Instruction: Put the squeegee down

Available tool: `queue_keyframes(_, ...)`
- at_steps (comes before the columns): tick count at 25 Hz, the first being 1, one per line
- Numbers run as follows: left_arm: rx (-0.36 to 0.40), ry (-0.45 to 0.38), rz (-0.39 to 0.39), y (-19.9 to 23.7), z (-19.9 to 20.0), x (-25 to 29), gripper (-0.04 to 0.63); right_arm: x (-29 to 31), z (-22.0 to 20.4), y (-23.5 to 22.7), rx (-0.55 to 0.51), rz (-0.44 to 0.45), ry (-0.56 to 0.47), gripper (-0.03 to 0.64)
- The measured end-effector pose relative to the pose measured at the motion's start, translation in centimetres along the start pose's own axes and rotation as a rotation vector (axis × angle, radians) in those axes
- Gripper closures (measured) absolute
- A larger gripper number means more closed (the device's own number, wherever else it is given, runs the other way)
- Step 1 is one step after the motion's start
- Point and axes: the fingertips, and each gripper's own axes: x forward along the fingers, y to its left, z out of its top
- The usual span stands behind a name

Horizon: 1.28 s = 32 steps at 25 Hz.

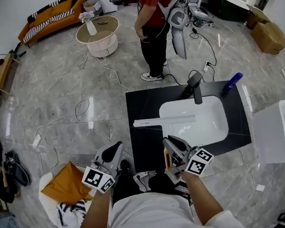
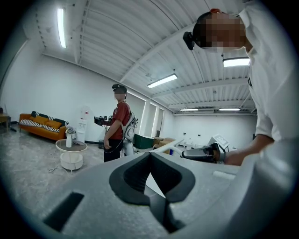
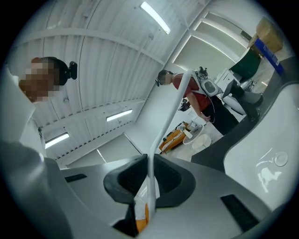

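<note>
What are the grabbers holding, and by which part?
The right gripper pinches the white squeegee by its handle; the left gripper holds nothing.

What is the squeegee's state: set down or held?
Held. The right gripper is shut on the squeegee by its white handle; the head view shows its blade above the sink, contact unclear.

The standing person (image 1: 153, 30) is cut off above the chest by the head view's upper edge. The handle of the squeegee (image 1: 164, 120) is largely covered by the right hand-held gripper (image 1: 170, 144). The white box (image 1: 279, 130) is cropped at the right edge.
</note>
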Motion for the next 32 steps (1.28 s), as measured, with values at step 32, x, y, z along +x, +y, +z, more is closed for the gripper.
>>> queue_keyframes(32,-0.085,0.126,-0.105,5.8,-5.4,1.8,0.581,8.2,-10.8,-12.0,0.446,-0.201,0.15,0.566)
